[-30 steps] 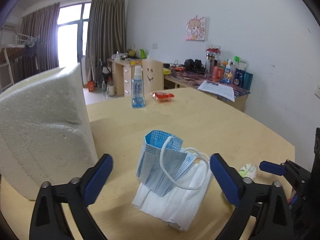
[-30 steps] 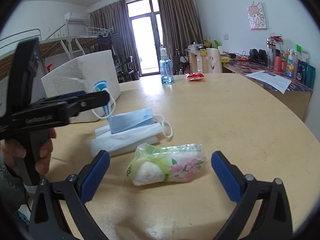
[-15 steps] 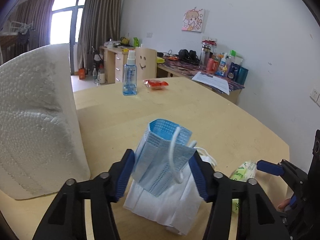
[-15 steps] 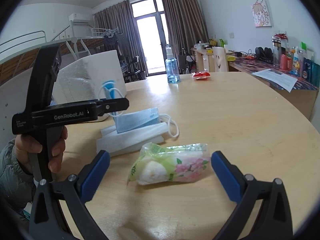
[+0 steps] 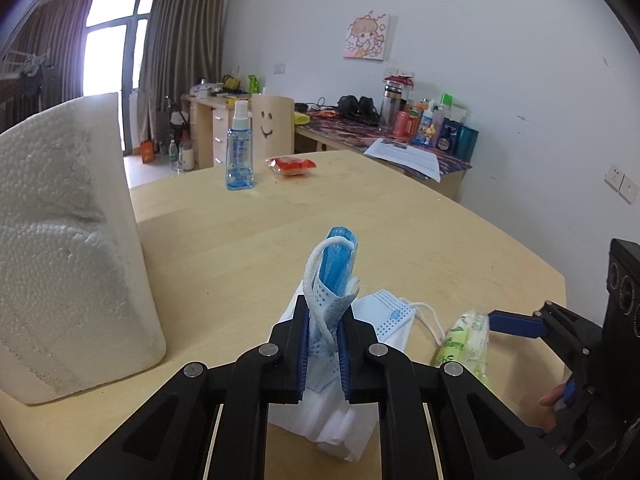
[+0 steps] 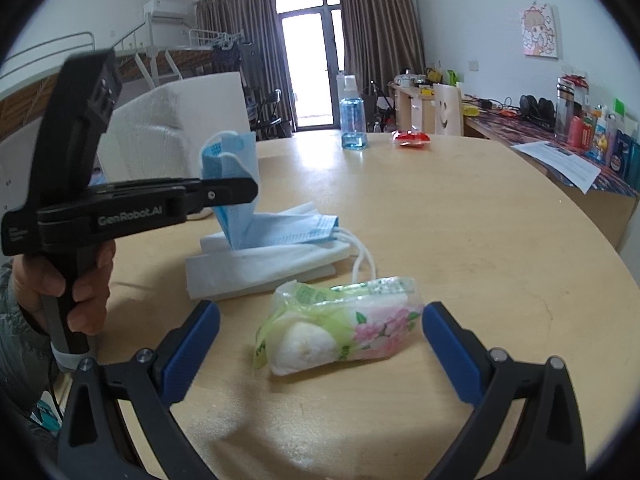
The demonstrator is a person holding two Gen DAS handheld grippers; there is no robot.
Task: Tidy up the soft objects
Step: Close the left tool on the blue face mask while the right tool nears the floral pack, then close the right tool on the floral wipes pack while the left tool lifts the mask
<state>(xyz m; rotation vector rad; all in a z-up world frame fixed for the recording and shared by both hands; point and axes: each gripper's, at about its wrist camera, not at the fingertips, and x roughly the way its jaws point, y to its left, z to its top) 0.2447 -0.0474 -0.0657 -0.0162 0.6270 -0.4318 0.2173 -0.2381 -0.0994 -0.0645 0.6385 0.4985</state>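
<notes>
My left gripper [image 5: 323,350] is shut on a blue face mask [image 5: 330,280], pinching its folded end upright above a stack of white masks [image 5: 340,420]. In the right wrist view the left gripper [image 6: 228,194] holds the blue mask [image 6: 234,176] over the white stack [image 6: 256,264]. My right gripper [image 6: 320,350] is open and low over the table, its fingers on either side of a soft tissue pack [image 6: 340,330] with a green and pink wrapper. The tissue pack also shows in the left wrist view [image 5: 468,340].
A white foam box [image 5: 60,240] stands on the left of the round wooden table [image 5: 400,220]. A blue spray bottle [image 5: 240,152] and a red packet [image 5: 290,165] lie at the far side. A cluttered desk [image 5: 400,136] stands beyond.
My left gripper closed on the blue mask, squeezing it into a narrow upright fold, and lifted that end. The right gripper stayed open around the tissue pack.
</notes>
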